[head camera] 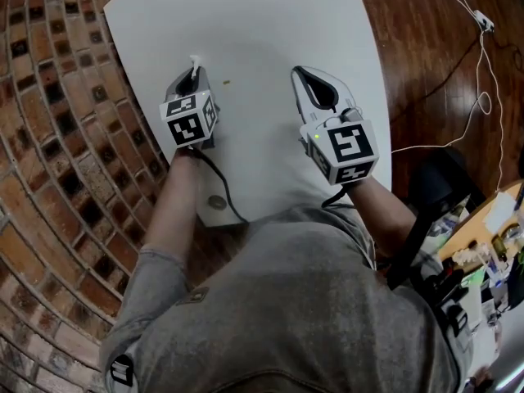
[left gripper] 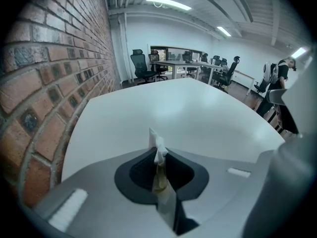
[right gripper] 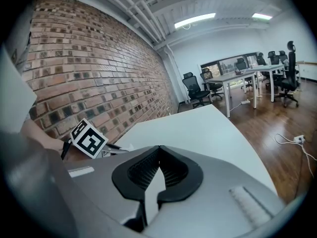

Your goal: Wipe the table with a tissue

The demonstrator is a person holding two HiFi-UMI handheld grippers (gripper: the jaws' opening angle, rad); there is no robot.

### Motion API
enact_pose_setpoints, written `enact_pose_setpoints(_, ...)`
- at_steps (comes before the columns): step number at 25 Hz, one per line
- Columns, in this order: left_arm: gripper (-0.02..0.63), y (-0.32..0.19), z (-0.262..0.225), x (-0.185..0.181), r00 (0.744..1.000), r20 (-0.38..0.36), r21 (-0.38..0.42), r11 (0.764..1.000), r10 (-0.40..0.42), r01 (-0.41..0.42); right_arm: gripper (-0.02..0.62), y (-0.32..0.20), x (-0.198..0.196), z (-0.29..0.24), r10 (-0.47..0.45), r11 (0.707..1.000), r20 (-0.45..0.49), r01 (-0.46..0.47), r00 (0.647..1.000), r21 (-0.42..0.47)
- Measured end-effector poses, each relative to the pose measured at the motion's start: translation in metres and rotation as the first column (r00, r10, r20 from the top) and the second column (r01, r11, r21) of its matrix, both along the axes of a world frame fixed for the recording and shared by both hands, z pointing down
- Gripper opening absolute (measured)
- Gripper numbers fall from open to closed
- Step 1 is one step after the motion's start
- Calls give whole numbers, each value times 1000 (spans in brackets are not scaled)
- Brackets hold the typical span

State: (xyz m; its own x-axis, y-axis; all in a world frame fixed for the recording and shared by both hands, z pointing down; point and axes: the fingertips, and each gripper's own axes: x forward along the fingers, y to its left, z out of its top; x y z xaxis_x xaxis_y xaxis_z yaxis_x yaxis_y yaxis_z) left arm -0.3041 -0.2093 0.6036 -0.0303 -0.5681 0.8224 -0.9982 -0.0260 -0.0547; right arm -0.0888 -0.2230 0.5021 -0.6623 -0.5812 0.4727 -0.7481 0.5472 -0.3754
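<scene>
poking out between left tongs: tissue

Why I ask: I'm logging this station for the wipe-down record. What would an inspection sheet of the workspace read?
Surface: white table, with a small brown speck and a round disc near its near edge.
Job's things: tissue, pinched upright in the left gripper.
Clutter: nothing seen on the table; small items crowd a side desk.
Grippers: left jaws shut on the tissue; right gripper jaws shut, empty.
Cables: black lead trails from the left gripper; white cable lies on the floor.
Surroundings: brick wall, wood floor, office chairs beyond.
</scene>
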Motion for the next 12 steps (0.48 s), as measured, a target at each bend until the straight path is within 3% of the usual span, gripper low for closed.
enact_pose_setpoints(12, 25, -2, -7, 5, 1000, -22, 2, 1000, 10, -10, 14, 0, 0, -5, -9, 1000, -6, 9, 1000, 7)
